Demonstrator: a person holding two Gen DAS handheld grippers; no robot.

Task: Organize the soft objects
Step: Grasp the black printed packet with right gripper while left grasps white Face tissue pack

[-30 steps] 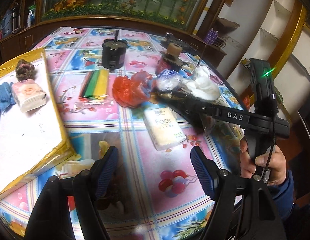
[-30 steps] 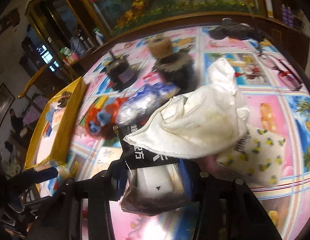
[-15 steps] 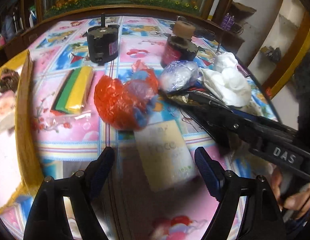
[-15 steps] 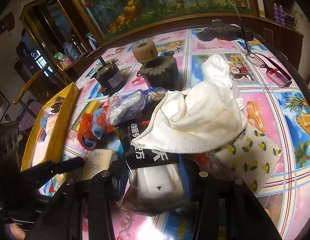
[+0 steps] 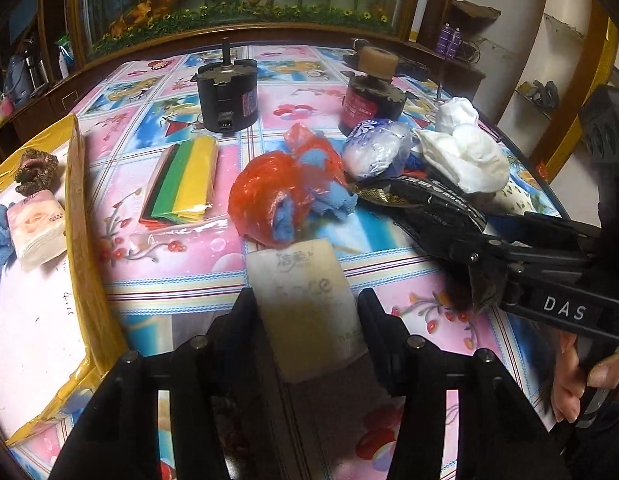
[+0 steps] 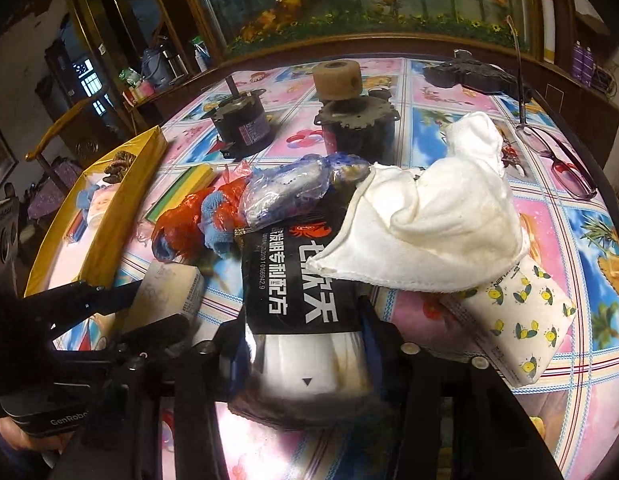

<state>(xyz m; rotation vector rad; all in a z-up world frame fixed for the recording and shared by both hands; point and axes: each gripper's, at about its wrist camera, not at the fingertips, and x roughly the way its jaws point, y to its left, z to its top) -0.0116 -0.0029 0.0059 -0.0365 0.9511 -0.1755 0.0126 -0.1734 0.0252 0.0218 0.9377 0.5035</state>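
Note:
My left gripper [image 5: 305, 312] has its fingers against both sides of a white tissue pack [image 5: 305, 300] lying on the table; the pack also shows in the right wrist view [image 6: 165, 296]. My right gripper [image 6: 305, 328] is shut on a black printed packet [image 6: 297, 280], also in the left wrist view [image 5: 433, 200]. A white cloth [image 6: 425, 220] lies over the packet's far end. A red bag with blue cloth [image 5: 285, 196], a clear-wrapped bundle [image 5: 377, 148] and a lemon-print tissue pack [image 6: 521, 320] lie nearby.
A yellow-rimmed tray [image 5: 75, 184] at the left holds a pink tissue pack [image 5: 39, 228] and a brown scrunchie [image 5: 33, 168]. Coloured foam sheets [image 5: 185, 176], two black motors [image 5: 227, 96] [image 5: 369, 100] and glasses [image 6: 557, 160] are on the patterned table.
My left gripper moved forward over the white tissue pack and its fingers closed in against its sides. My right gripper stayed shut on the black packet.

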